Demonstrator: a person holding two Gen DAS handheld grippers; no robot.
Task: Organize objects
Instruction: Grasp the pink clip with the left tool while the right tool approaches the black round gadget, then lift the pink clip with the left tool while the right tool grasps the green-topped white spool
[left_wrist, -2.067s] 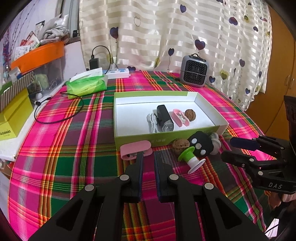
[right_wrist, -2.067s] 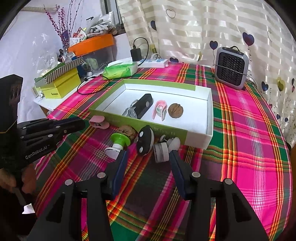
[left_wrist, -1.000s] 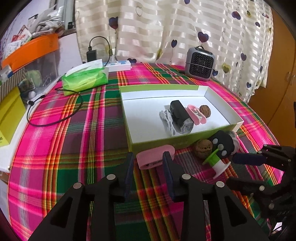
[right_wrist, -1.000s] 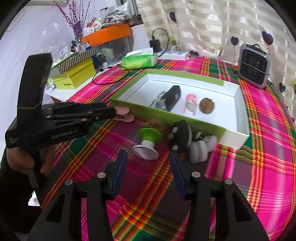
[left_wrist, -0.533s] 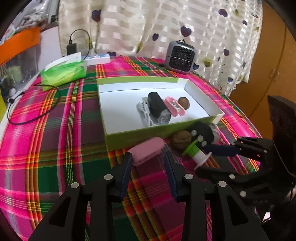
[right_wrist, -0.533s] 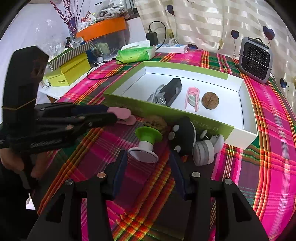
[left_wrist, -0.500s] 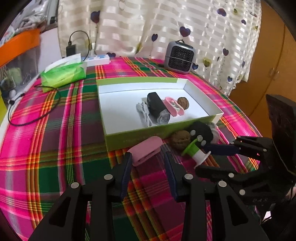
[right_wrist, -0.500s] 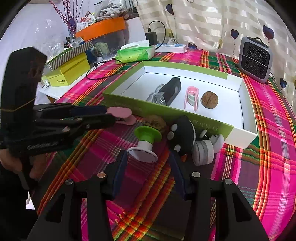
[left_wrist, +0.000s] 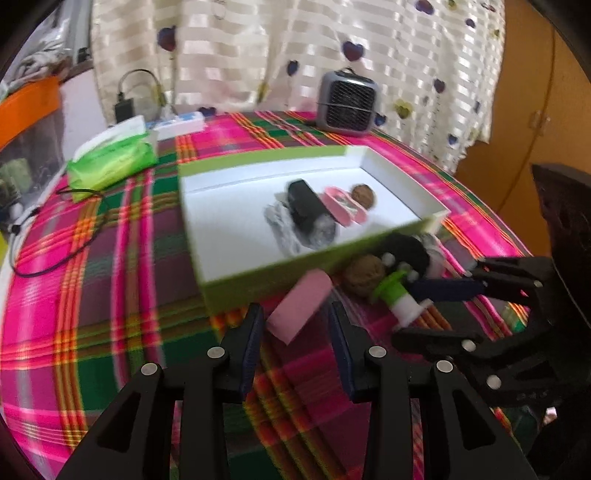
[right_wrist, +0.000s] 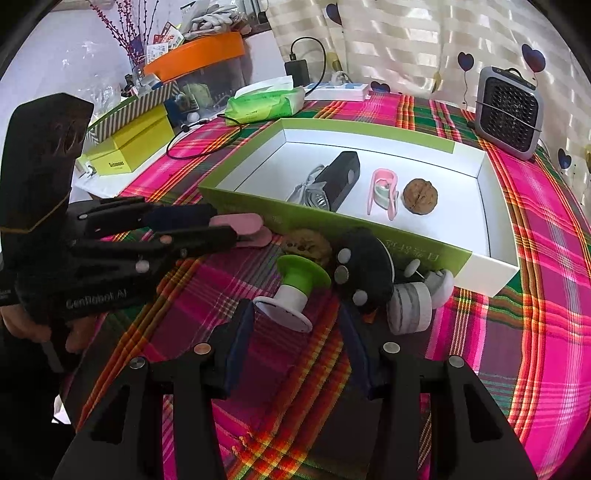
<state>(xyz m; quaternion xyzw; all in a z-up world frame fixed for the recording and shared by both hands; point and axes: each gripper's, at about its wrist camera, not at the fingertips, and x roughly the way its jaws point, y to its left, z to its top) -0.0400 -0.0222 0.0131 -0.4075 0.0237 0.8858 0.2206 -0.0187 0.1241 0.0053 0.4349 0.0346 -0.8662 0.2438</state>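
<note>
My left gripper (left_wrist: 295, 325) tilts down, jaws just widened around the flat pink case (left_wrist: 300, 310) (not pinching); right gripper (right_wrist: 295, 332) gapes over the plaid cloth (right_wrist: 517, 332).

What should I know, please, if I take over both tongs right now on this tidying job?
Left tongs: open, jaws have just been opening, flat pink oblong case between the tips, not gripped.
Right tongs: open, empty, in front of the green-and-white plastic stopper.
Done: black rectangular device, pink clip and one brown walnut lie in the green-sided white box.
Left: the case, the stopper, a second walnut, black rounded controller and grey-white roll, all on the plaid cloth before the box.
</note>
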